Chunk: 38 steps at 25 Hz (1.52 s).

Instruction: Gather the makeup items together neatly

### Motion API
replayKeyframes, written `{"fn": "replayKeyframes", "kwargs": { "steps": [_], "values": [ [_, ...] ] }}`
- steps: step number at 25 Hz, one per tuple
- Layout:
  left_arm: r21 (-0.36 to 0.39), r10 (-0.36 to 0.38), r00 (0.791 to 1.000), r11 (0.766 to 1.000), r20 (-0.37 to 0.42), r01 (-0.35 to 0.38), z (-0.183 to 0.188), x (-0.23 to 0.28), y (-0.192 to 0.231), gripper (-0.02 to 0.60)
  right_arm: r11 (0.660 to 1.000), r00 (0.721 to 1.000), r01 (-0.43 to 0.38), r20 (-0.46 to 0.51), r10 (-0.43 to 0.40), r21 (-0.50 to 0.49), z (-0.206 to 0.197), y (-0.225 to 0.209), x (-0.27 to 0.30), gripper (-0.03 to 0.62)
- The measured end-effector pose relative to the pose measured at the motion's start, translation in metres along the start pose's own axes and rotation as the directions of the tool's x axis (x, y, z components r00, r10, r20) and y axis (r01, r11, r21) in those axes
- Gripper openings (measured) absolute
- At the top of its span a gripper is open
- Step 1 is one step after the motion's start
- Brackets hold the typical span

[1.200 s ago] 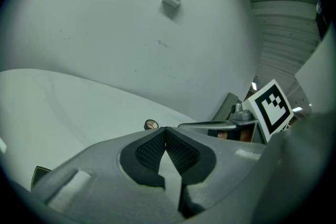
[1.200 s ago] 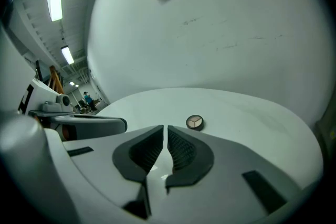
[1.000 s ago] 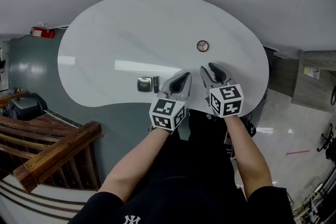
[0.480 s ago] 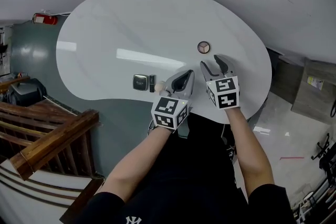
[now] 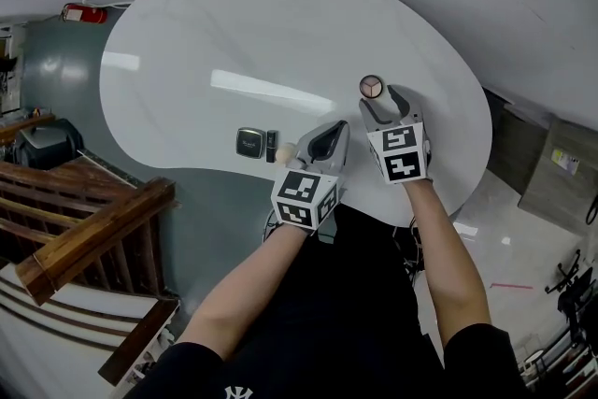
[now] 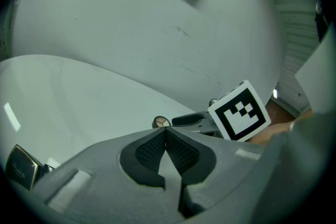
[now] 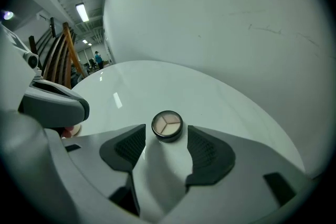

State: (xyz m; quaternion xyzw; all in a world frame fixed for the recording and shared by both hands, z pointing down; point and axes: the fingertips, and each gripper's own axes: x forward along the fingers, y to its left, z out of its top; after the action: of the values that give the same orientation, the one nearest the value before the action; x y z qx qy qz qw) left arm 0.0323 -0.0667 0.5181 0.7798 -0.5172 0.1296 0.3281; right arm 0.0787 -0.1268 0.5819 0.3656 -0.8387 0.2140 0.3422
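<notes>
At the white table's point(image 5: 234, 33) 6 o'clock edge, the left gripper point(image 5: 327, 140) has its jaws pressed together with nothing between them. At its 9 o'clock a beige puff point(image 5: 285, 152), a small dark stick point(image 5: 271, 145) and a square compact point(image 5: 249, 143) lie in a close row. At its 2 o'clock the right gripper point(image 5: 383, 101) stands wide, its jaws having just been opening. The round compact point(image 5: 371, 87) lies flat at their mouth, toward 12 o'clock, and neither pad touches it.
</notes>
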Motion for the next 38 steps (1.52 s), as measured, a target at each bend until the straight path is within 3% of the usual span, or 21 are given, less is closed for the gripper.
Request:
{"fn": "replayKeyframes", "kwargs": {
  "steps": [16, 19, 38],
  "values": [
    [-0.028, 0.038, 0.999, 0.999, 0.007, -0.038, 0.0, -0.004, 0.014, 0.009, 0.996, 0.998, 0.027, -0.047, -0.031, -0.088, 0.004, -0.001, 0.021, 0.253],
    [-0.029, 0.04, 0.999, 0.999, 0.011, -0.04, 0.001, -0.005, 0.015, 0.009, 0.997, 0.998, 0.025, -0.05, -0.028, -0.072, 0.004, -0.001, 0.021, 0.216],
    [0.018, -0.009, 1.0, 1.0, 0.026, 0.009, 0.002, -0.027, 0.006, 0.009, 0.999, 0.999, 0.045, 0.028, -0.046, 0.027, 0.007, 0.018, -0.024, 0.215]
  ]
}}
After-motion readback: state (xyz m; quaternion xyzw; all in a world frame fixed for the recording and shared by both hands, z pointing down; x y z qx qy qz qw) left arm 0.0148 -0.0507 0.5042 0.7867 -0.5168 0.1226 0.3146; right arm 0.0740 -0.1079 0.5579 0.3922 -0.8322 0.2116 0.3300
